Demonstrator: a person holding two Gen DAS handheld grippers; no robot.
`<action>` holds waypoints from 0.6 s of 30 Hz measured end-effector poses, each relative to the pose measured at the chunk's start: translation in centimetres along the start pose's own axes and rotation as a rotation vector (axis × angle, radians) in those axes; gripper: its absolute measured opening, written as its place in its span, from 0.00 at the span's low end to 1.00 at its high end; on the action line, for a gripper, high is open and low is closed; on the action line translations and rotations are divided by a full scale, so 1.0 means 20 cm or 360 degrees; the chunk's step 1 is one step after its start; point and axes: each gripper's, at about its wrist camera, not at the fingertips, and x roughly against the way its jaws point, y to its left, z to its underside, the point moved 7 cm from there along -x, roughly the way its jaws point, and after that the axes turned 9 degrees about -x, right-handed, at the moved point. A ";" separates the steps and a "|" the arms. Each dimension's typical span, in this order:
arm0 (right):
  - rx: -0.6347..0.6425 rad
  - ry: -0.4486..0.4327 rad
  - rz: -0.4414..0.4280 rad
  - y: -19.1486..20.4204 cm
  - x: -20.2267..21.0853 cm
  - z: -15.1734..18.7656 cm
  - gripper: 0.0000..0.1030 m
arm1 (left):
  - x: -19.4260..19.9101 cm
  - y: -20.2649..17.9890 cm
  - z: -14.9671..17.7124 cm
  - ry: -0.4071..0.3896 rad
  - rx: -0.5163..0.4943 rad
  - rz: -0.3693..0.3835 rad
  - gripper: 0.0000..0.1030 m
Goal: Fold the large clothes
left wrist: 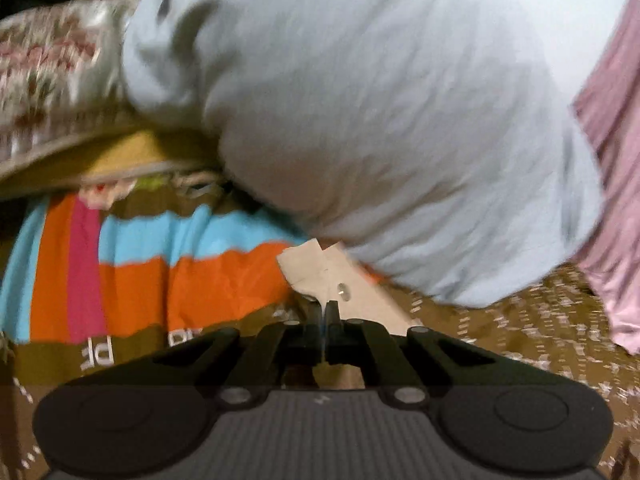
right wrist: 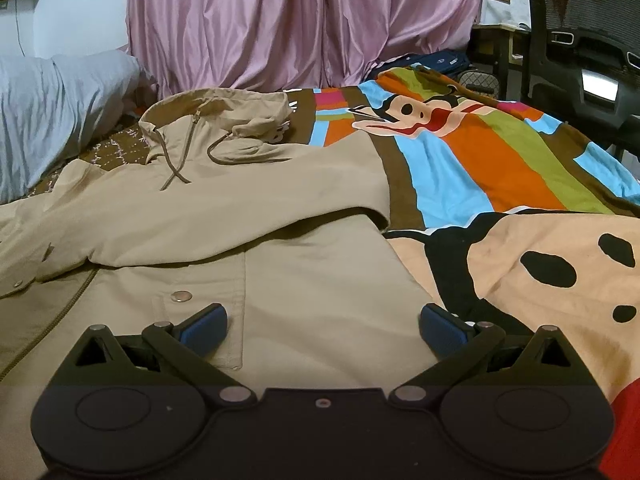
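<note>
1. Black linkage of the left gripper [left wrist: 325, 316] fills the bottom of the left wrist view; its jaws are pressed together on a tan flap of the jacket [left wrist: 320, 276], pinched at a corner next to a metal snap.
2. At 12 to 2 o'clock from that grip bulges a pale blue pillow [left wrist: 360, 120]; at 9 to 10 o'clock lies the striped blanket [left wrist: 160, 272]; at 10 to 11 o'clock sits a floral cushion [left wrist: 52, 80], blurred.
3. Over the jacket's lower front, the right gripper [right wrist: 323, 326] stands with its blue pads wide apart and nothing between them; one fingertip [right wrist: 206, 326] hovers above a pocket with a snap button.
4. From there the tan jacket [right wrist: 240, 208] spreads toward 11 o'clock, a sleeve folded across its chest, its hood and drawstrings at 11 to 12 o'clock.
5. Pink curtains [right wrist: 280, 20] hang at 12 o'clock; the cartoon-print blanket [right wrist: 500, 160] runs from 1 to 3 o'clock.
</note>
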 end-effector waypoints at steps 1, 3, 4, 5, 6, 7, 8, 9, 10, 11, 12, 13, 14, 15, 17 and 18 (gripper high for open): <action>0.0009 0.0001 0.0007 0.00 0.00 0.00 0.99 | 0.06 -0.03 -0.02 -0.0037 -0.0044 0.0026 0.00; 0.0008 -0.0007 0.0002 0.01 0.00 0.00 0.99 | 0.20 -0.12 -0.07 -0.0125 -0.0120 0.0094 0.00; -0.0001 -0.0011 -0.0004 0.00 0.01 0.00 0.99 | 0.27 -0.17 -0.09 -0.0166 -0.0149 0.0139 0.00; -0.0012 -0.0016 -0.0008 0.00 0.01 0.00 0.99 | 0.36 -0.25 -0.12 -0.0215 -0.0191 0.0190 0.00; -0.0024 -0.0021 -0.0013 0.00 0.02 -0.01 0.99 | 0.47 -0.33 -0.15 -0.0285 -0.0225 0.0249 0.00; -0.0039 -0.0024 -0.0018 -0.01 0.02 -0.01 0.99 | 0.56 -0.40 -0.16 -0.0345 -0.0237 0.0314 0.00; -0.0060 -0.0023 -0.0029 -0.01 0.02 -0.01 0.99 | 0.68 -0.49 -0.18 -0.0405 -0.0259 0.0403 0.00; -0.0087 -0.0022 -0.0050 -0.01 0.03 -0.02 0.99 | 0.78 -0.57 -0.19 -0.0451 -0.0285 0.0474 0.00; -0.0115 -0.0026 -0.0073 -0.02 0.04 -0.02 0.99 | 0.90 -0.66 -0.19 -0.0499 -0.0326 0.0544 0.00; -0.0148 -0.0035 -0.0104 -0.02 0.05 -0.03 0.99 | 1.01 -0.76 -0.19 -0.0549 -0.0371 0.0612 0.00; -0.0169 -0.0044 -0.0123 -0.02 0.05 -0.04 0.99 | 1.11 -0.85 -0.18 -0.0585 -0.0423 0.0678 0.00; -0.0195 -0.0056 -0.0142 -0.02 0.07 -0.06 0.99 | 1.22 -0.97 -0.16 -0.0615 -0.0501 0.0761 0.00; -0.0220 -0.0066 -0.0164 -0.02 0.08 -0.07 0.99 | 1.31 -1.06 -0.13 -0.0636 -0.0573 0.0818 0.00; -0.0249 -0.0074 -0.0191 -0.02 0.09 -0.08 0.99 | 1.39 -1.16 -0.09 -0.0654 -0.0641 0.0865 0.00; -0.0289 -0.0087 -0.0218 -0.02 0.12 -0.11 0.99 | 1.52 -1.34 0.01 -0.0662 -0.0749 0.0975 0.00; -0.0308 -0.0101 -0.0228 -0.02 0.14 -0.12 0.99 | 1.58 -1.44 0.09 -0.0656 -0.0802 0.1038 0.00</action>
